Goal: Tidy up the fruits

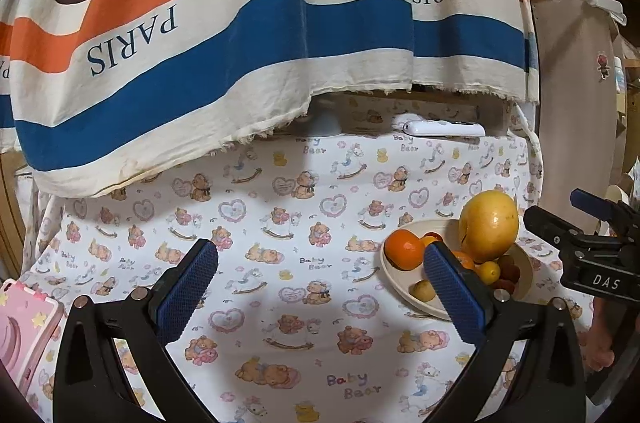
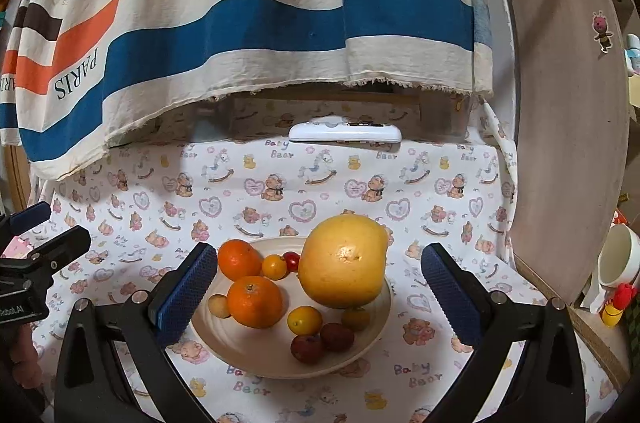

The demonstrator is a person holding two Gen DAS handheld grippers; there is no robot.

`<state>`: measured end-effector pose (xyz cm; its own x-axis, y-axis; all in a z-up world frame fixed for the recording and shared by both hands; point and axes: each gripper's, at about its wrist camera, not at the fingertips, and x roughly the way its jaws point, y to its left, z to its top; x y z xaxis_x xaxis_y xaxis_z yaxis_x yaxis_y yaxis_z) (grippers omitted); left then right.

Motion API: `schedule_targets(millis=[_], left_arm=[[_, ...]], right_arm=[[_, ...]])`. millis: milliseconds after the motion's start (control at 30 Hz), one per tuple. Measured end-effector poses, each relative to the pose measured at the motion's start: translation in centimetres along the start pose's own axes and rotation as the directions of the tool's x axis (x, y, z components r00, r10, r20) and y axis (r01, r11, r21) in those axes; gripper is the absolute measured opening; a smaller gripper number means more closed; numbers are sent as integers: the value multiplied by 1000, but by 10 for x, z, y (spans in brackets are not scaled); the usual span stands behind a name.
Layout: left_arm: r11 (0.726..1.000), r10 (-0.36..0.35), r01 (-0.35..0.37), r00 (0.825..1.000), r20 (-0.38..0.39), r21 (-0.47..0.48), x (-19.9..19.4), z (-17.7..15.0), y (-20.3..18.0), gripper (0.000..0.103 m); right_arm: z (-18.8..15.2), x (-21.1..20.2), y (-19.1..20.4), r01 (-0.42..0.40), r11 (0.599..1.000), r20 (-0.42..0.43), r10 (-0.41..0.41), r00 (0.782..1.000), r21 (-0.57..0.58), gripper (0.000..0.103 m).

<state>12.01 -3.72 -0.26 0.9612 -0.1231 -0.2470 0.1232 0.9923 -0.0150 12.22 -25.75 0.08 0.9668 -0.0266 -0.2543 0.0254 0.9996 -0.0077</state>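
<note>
Between the spread, empty fingers of the right gripper (image 2: 319, 293) sits the cream plate (image 2: 372, 335) holding a big yellow pomelo (image 2: 342, 261), two oranges (image 2: 255, 301) and small fruits, while the left gripper (image 1: 320, 297), likewise released, hovers just left of it.

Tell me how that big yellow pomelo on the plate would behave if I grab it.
The pomelo dwarfs the oranges beside it, so it is probably heavy. It looks nearly as wide as the open right hand-held gripper, so the grip may be marginal. Its rounded shape leans over small fruit on the plate, so it could roll once nudged.
</note>
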Motion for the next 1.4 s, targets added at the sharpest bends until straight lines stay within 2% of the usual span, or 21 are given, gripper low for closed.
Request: schedule_targets(millis=[1400], left_arm=[[1000,14,-14,1000,-15,-10,3,1,3,102]], right_arm=[[-1,0,0,-4,1000,-3,4,1000,-2,102]])
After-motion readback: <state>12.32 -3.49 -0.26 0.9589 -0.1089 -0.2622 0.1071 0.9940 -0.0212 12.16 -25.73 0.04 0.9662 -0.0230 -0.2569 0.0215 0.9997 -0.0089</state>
